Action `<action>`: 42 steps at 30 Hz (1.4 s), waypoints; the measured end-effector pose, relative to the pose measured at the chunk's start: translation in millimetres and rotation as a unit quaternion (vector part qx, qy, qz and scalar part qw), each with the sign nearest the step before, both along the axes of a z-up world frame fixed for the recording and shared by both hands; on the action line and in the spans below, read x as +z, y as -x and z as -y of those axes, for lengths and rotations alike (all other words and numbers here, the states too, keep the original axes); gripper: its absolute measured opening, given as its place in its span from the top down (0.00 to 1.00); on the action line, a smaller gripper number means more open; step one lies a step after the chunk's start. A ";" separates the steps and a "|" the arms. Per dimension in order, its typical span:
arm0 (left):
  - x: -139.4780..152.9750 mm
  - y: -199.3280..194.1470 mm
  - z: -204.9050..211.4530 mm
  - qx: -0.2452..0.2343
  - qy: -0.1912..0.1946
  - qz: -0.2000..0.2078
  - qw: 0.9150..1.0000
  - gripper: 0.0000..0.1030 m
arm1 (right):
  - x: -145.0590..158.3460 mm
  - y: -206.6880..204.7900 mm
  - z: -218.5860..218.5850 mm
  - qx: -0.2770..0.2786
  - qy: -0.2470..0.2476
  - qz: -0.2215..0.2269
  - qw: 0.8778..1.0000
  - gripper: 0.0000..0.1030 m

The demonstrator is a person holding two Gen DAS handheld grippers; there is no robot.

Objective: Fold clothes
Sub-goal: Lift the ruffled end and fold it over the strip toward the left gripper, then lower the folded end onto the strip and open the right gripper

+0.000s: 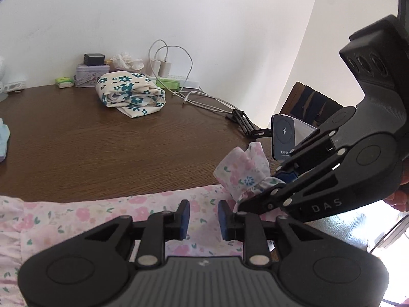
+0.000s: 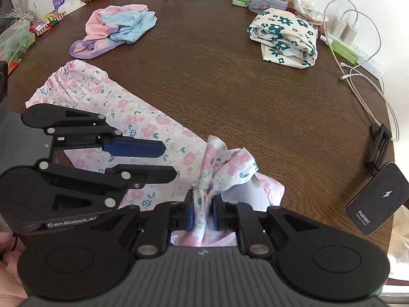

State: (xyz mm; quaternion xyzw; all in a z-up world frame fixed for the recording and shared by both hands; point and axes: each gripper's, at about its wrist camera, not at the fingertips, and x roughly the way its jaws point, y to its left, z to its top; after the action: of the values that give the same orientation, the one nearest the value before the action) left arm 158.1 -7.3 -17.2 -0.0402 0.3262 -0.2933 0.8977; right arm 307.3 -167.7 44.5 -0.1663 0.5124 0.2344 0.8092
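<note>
The pink floral garment (image 2: 143, 125) is lying spread on the brown table (image 2: 230, 97), below the pink-and-blue clothes (image 2: 120, 25) and left of the folded teal-flower cloth (image 2: 283, 35). Over its middle, the left gripper (image 2: 163, 160) is hovering, fingers narrowly apart, gripping nothing. At its right end, the right gripper (image 2: 203, 212) is pinching a bunched corner, lifting it off the table.
</note>
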 end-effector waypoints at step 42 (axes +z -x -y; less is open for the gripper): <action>-10.8 -0.9 48.4 -0.031 -0.067 -0.022 0.997 0.88 | -53.9 42.1 98.1 -0.053 -0.254 0.135 0.956 0.80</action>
State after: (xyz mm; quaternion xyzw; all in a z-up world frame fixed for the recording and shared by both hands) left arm 159.0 -55.6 -28.0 0.0233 0.3659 -0.2976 0.8815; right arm 265.2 -265.9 -9.4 0.0418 0.3304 0.2887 0.8976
